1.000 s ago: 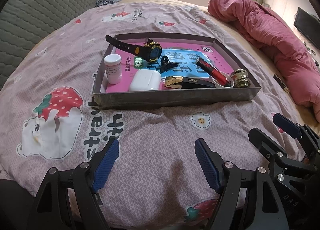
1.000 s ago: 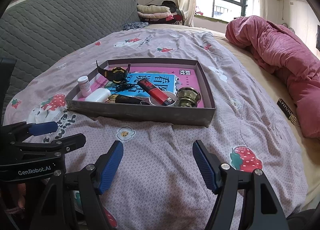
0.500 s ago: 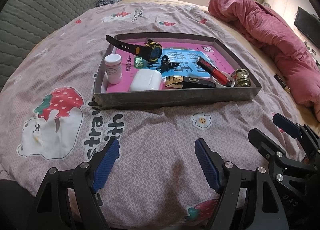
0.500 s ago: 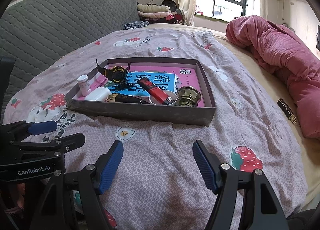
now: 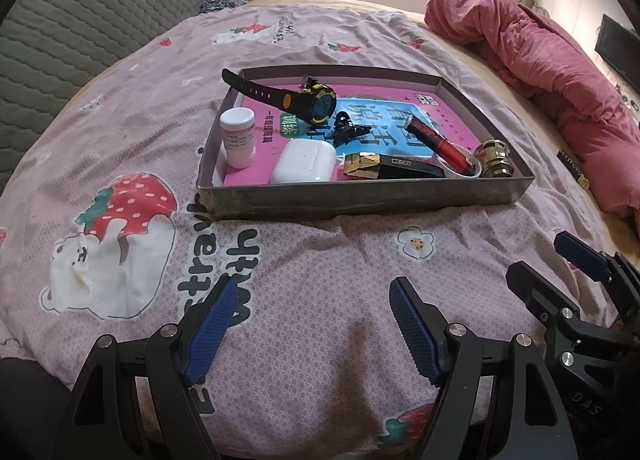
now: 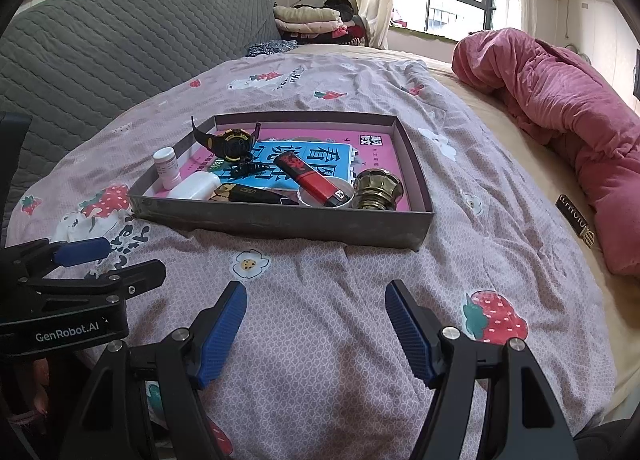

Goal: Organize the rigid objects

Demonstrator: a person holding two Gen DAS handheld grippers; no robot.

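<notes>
So there's this shallow grey cardboard tray (image 5: 360, 198) sitting on the bed, on a pink strawberry-and-bear print bedsheet (image 5: 132, 132), and pretty much all the little stuff is piled inside it on top of a pink and blue printed booklet (image 5: 384, 116). At the tray's left end a small white plastic pill bottle (image 5: 238, 137) stands upright, and just beside it lies a white earbud charging case (image 5: 306, 161). Behind those is a black and yellow digital wristwatch (image 5: 310, 102), its strap poking out over the tray's rim, with a small black hair claw clip (image 5: 348, 130) right in front of it. Along the near wall there's a black and gold rectangular box (image 5: 394, 166), then a red and black tube (image 5: 438, 139) lying tilted with its end in a small clear round dish (image 5: 472, 170), and a brass-coloured metal knob (image 5: 496, 159) in the right corner. Both grippers hang over bare sheet in front of the tray, well short of it: the left gripper (image 5: 312, 324) has its blue pads spread wide with nothing in between, and the right gripper (image 6: 316, 324) is the same, released and empty. A rumpled pink quilt (image 6: 560, 108) is bunched up along the right side of the bed.
</notes>
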